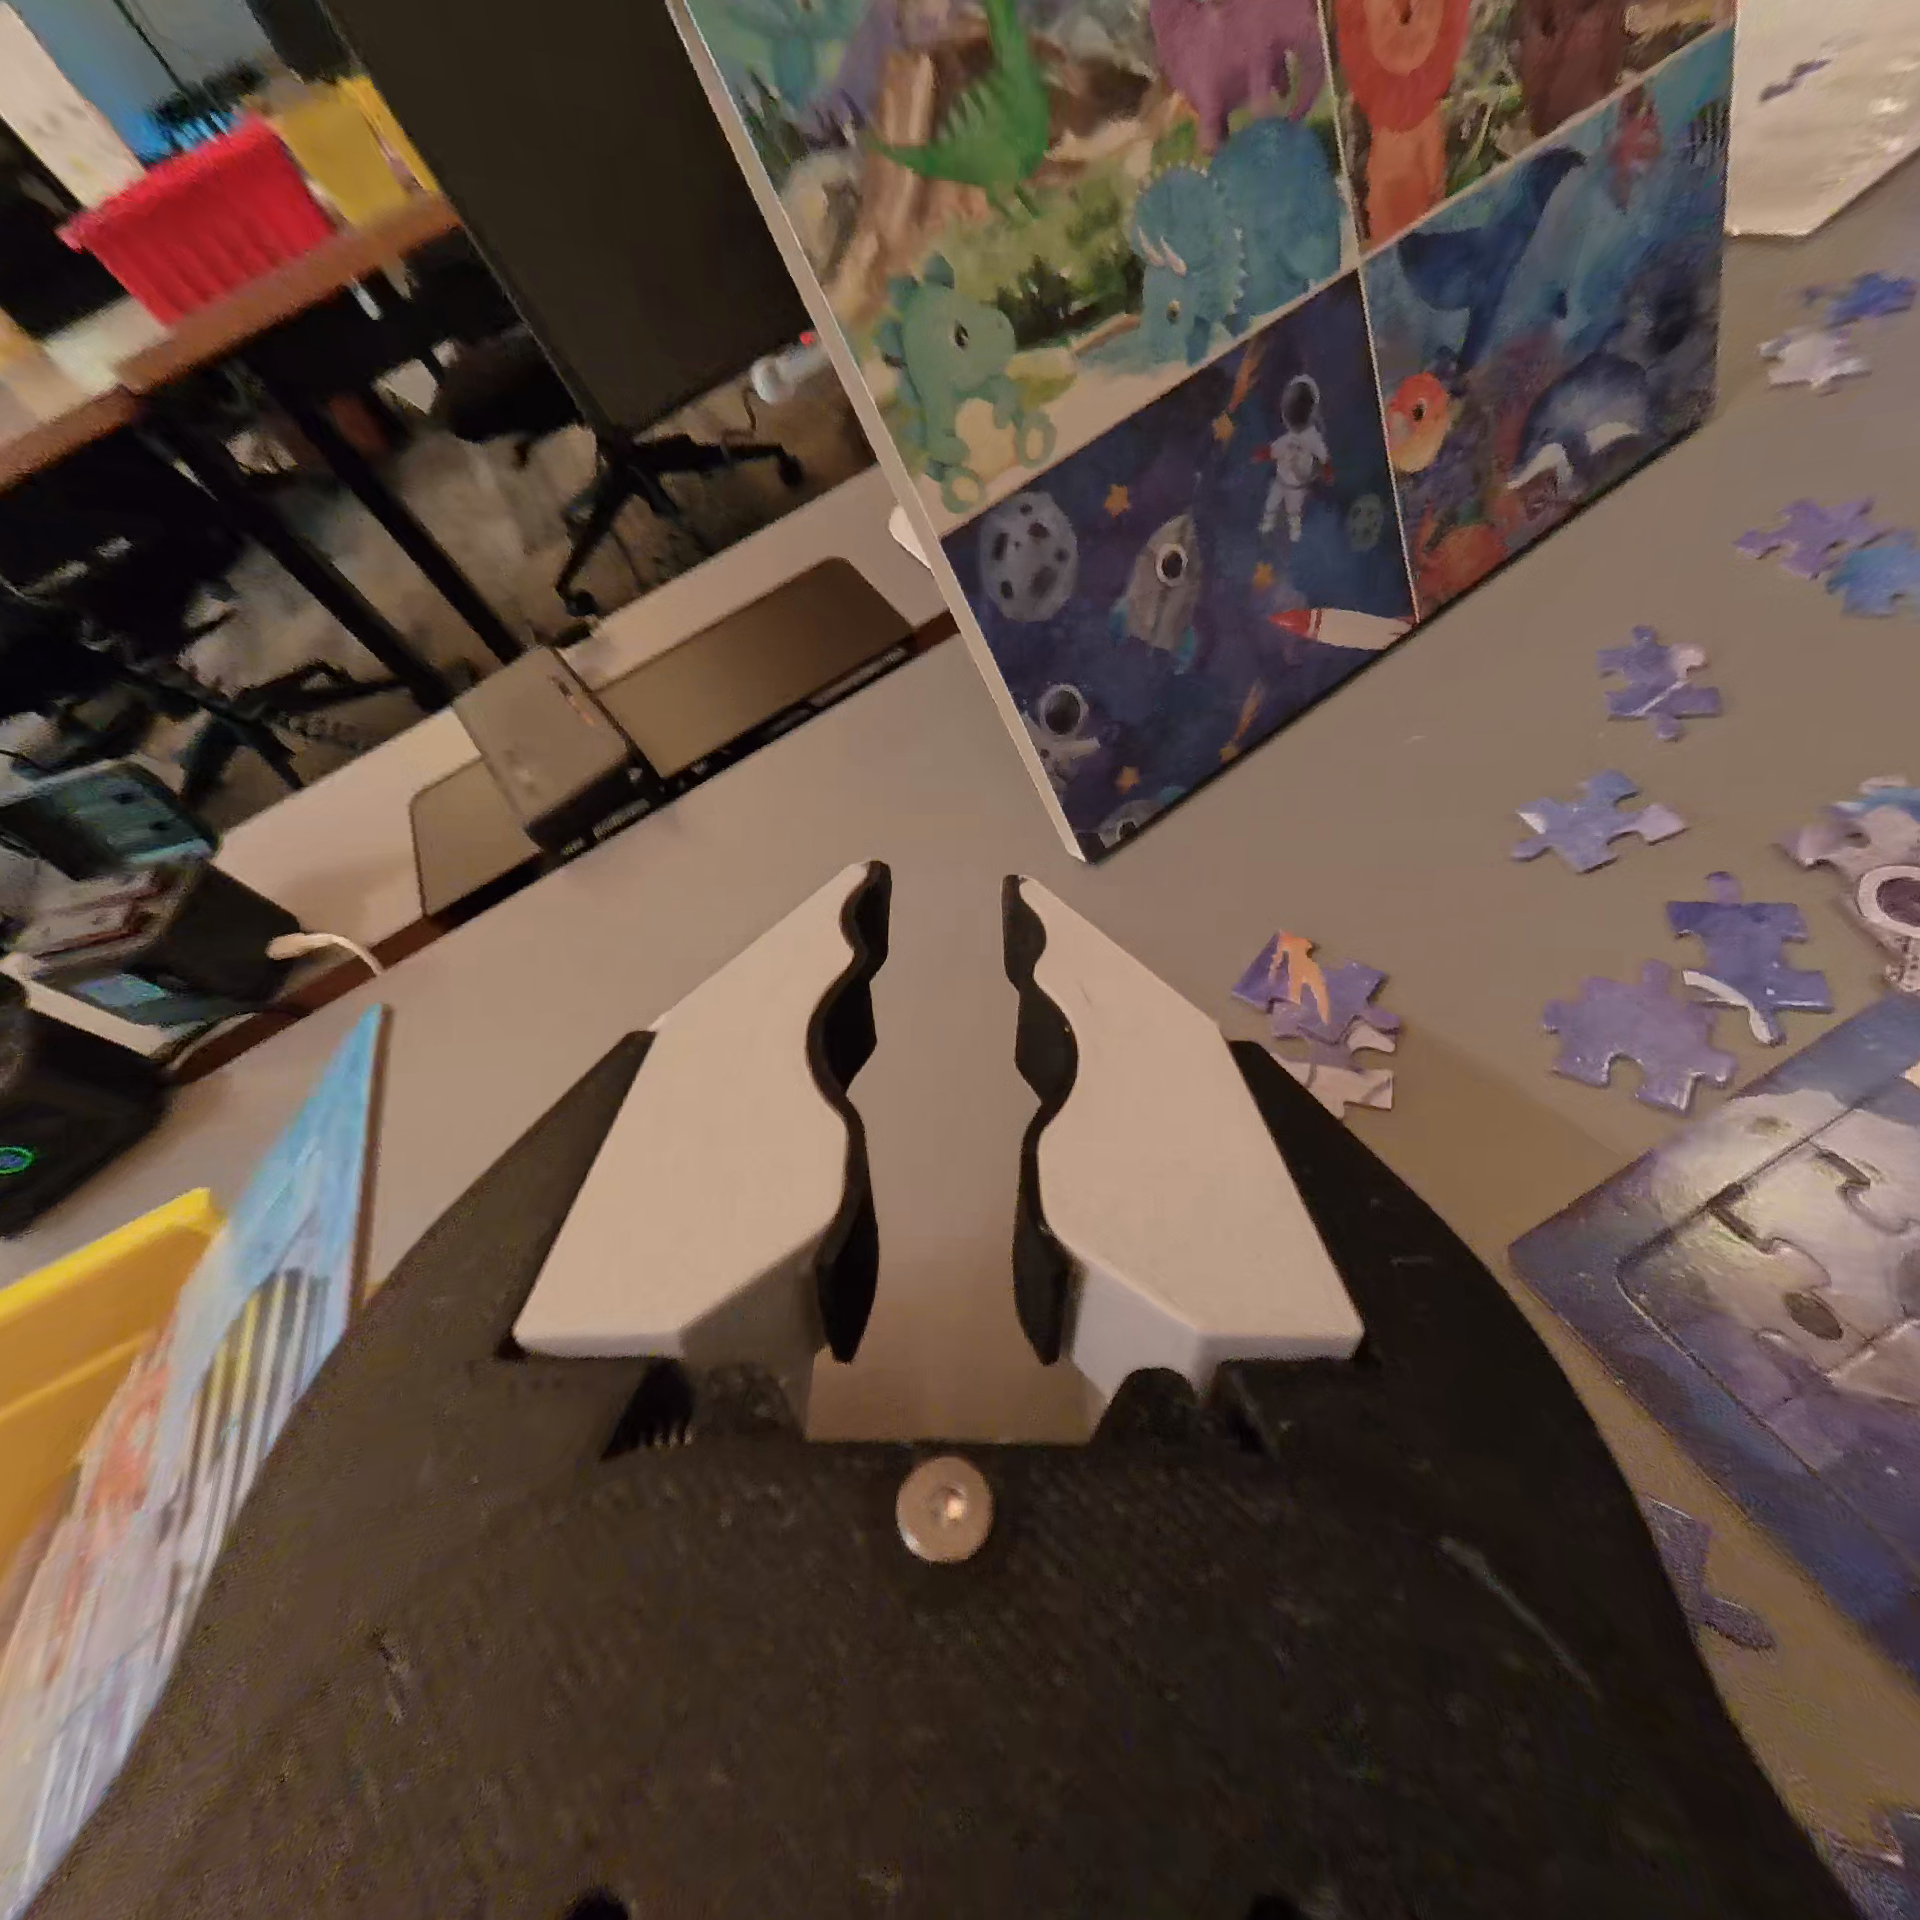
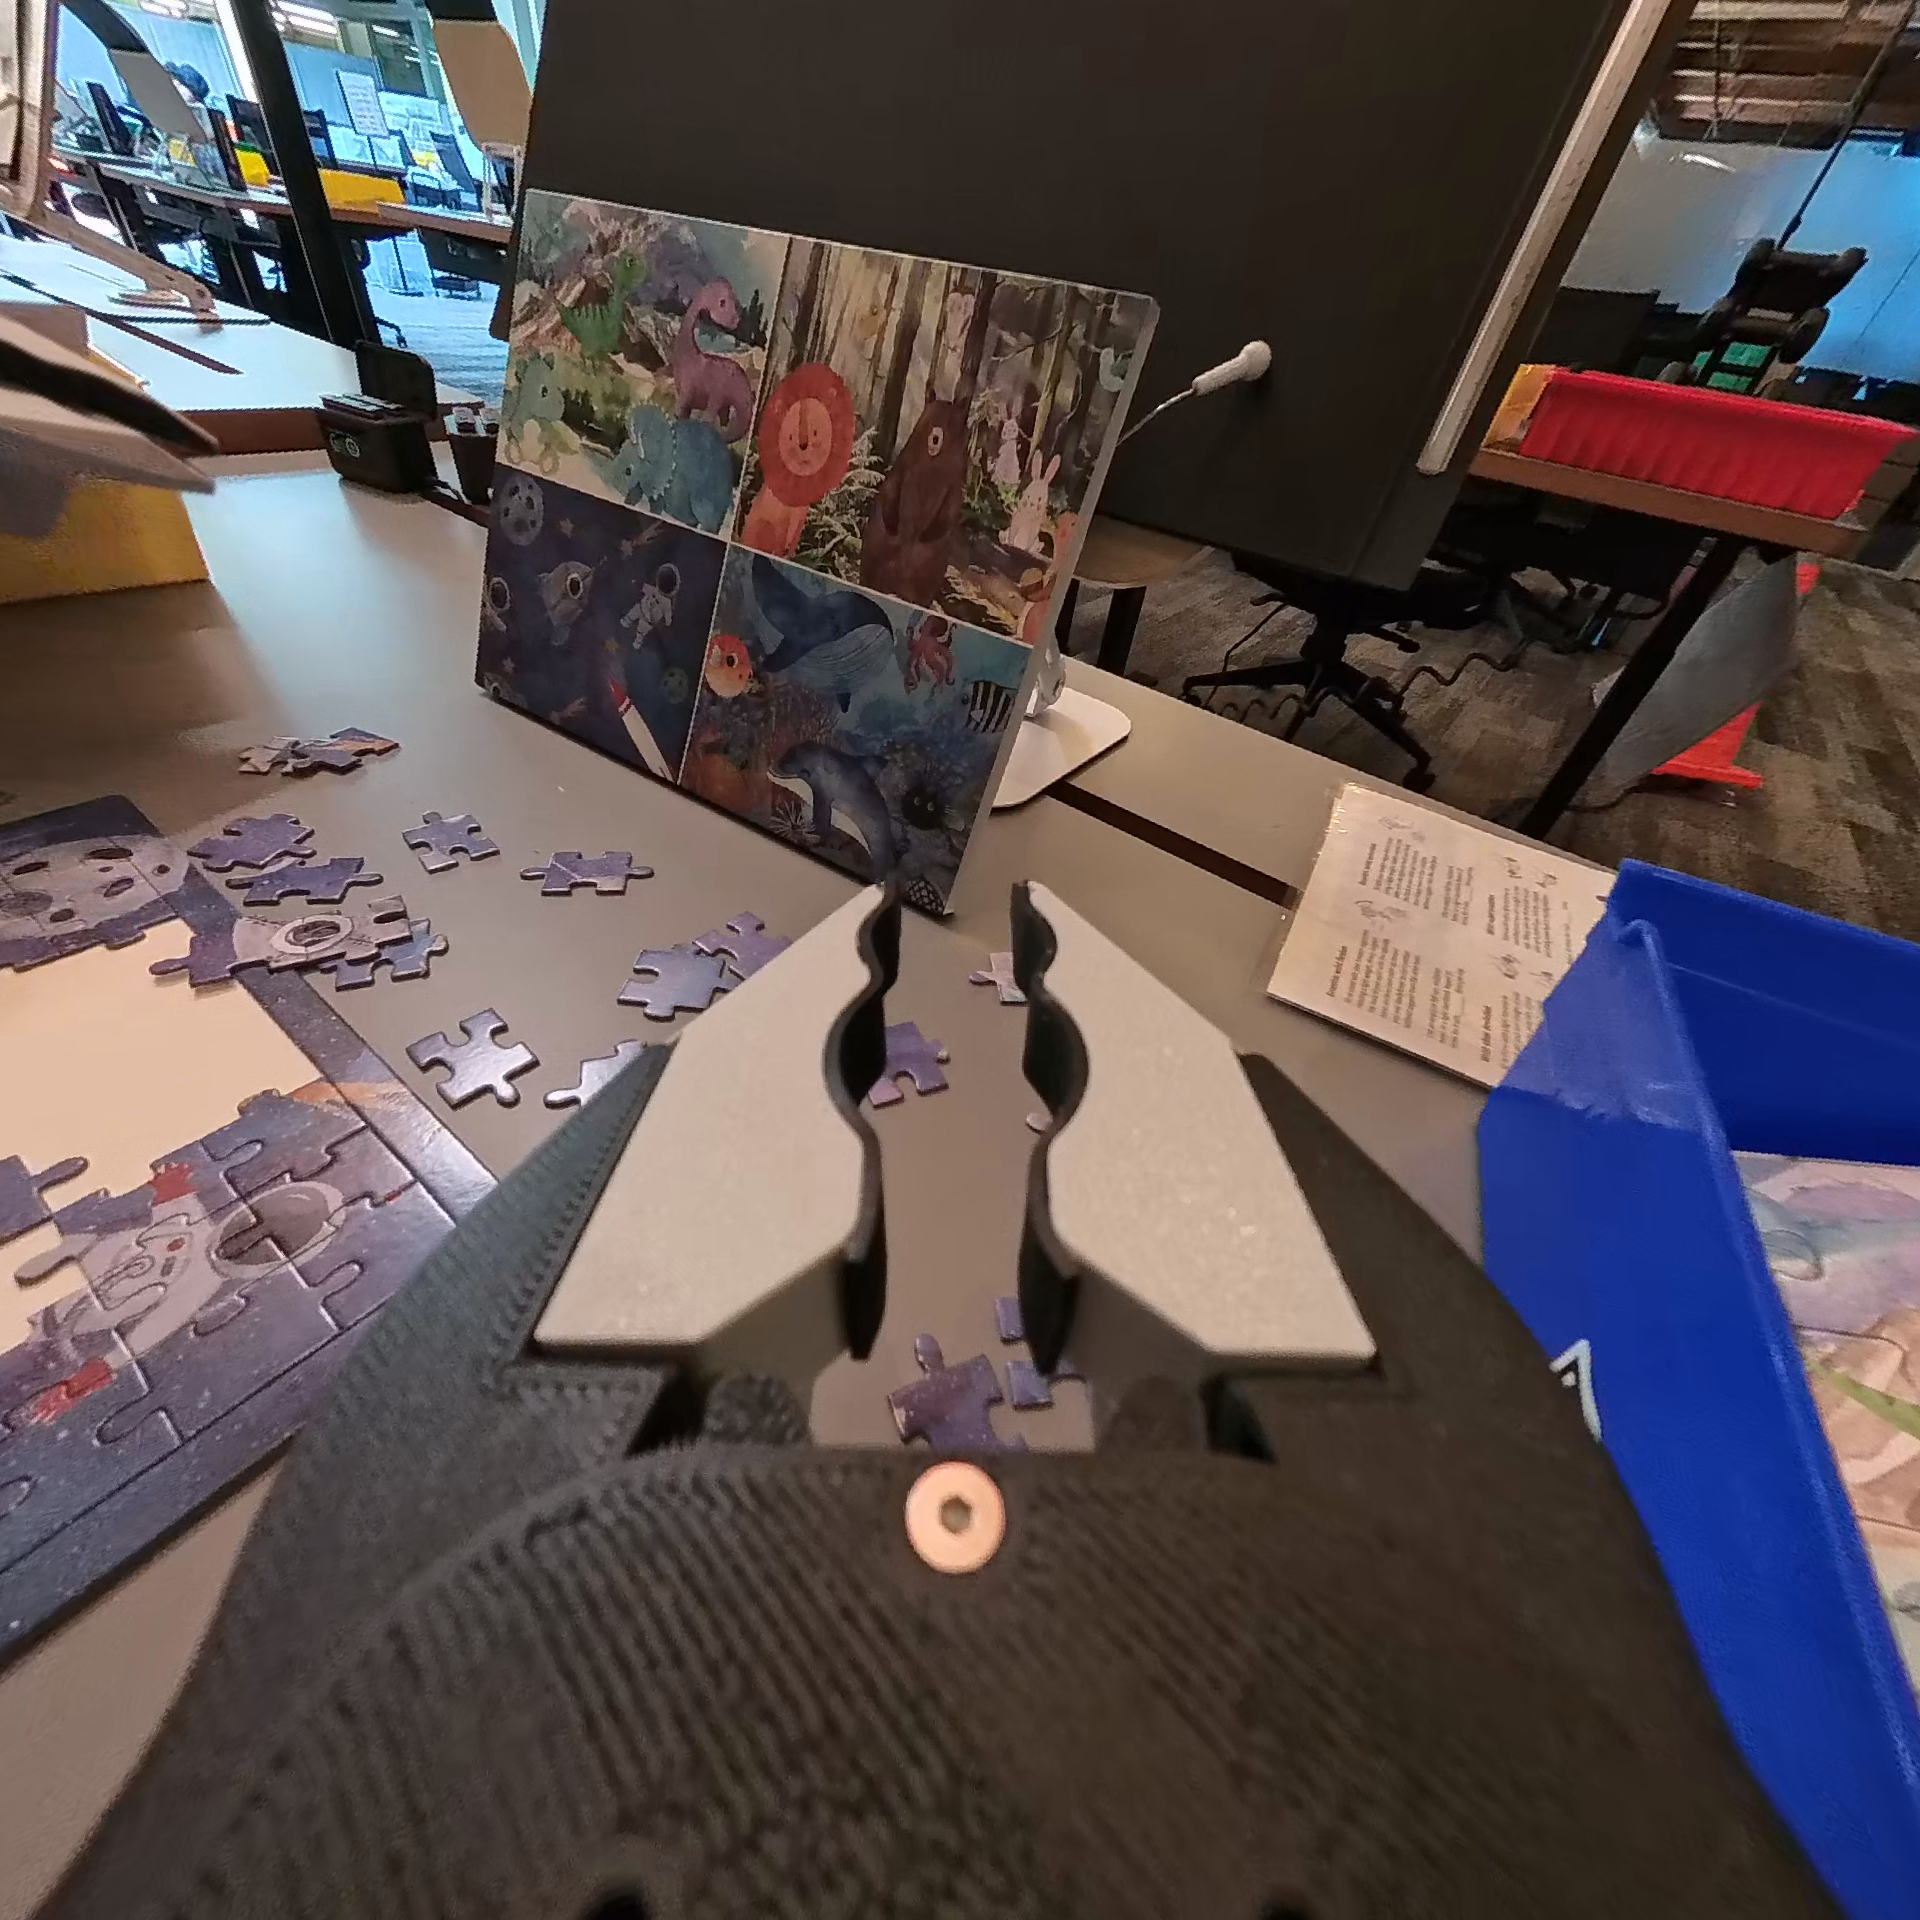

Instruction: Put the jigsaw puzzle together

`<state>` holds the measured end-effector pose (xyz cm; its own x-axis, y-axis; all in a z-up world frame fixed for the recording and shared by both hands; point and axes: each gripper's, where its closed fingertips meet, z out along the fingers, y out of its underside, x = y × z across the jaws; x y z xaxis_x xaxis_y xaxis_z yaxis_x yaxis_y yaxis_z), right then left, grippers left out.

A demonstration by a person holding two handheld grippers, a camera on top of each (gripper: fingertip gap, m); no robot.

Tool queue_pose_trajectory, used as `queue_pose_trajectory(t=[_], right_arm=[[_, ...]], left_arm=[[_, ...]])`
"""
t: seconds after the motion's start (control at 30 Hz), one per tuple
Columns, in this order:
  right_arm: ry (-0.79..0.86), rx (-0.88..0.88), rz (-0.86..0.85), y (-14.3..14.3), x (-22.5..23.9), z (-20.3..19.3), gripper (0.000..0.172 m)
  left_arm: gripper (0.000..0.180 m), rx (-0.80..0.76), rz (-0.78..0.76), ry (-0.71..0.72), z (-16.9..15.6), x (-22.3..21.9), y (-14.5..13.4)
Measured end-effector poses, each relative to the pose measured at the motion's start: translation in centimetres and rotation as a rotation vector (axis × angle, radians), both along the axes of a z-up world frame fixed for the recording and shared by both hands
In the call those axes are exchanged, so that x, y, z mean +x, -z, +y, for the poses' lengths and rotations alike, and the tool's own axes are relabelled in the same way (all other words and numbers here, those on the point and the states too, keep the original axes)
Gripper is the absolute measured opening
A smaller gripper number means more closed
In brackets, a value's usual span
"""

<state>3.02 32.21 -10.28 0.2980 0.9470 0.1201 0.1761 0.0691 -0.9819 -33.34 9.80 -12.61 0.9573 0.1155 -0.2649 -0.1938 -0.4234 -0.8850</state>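
Note:
My left gripper (image 1: 945, 883) is open, with only bare grey table (image 1: 727, 935) showing between its fingers. The nearest loose blue puzzle pieces (image 1: 1320, 1003) lie just right of it. My right gripper (image 2: 956, 894) is open and hovers above the table. A loose blue puzzle piece (image 2: 909, 1060) lies on the table below the gap, and another (image 2: 956, 1397) lies nearer the palm; neither is gripped. A partly assembled space puzzle (image 2: 208, 1226) lies to its left and also shows in the left wrist view (image 1: 1766, 1247). Several loose pieces (image 2: 457, 842) are scattered beyond it.
A standing picture board (image 2: 790, 540) with four scenes is straight ahead, and also shows in the left wrist view (image 1: 1299, 416). A blue bin (image 2: 1662, 1247) stands at the right, with a printed sheet (image 2: 1434, 925) behind it. A yellow box (image 1: 73, 1309) and a black device (image 1: 561, 748) are at the left. About 45 centimeters separates my left fingertips from my right.

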Motion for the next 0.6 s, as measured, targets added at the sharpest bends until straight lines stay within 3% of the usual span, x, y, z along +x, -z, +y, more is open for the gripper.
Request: queue_pose_trajectory(t=[0.1, 0.27, 0.43, 0.6], right_arm=[[-0.002, 0.000, -0.004, 0.1, -0.1, -0.1, 0.020], [-0.001, -0.001, -0.015, 0.4, -0.2, 0.0, 0.019], [-0.001, -0.005, -0.014, 0.4, -0.1, 0.0, 0.019], [-0.004, -0.001, -0.014, 0.3, -0.2, -0.1, 0.019]], left_arm=[[0.019, 0.045, -0.038, 0.030, 0.1, 0.7, -0.8], [0.020, -0.006, -0.052, 0.075, 1.0, 2.1, 0.7], [0.031, -0.195, -0.215, 0.231, 2.1, 6.1, 5.0], [0.046, -0.324, -0.243, 0.267, 2.3, 7.6, 8.2]])
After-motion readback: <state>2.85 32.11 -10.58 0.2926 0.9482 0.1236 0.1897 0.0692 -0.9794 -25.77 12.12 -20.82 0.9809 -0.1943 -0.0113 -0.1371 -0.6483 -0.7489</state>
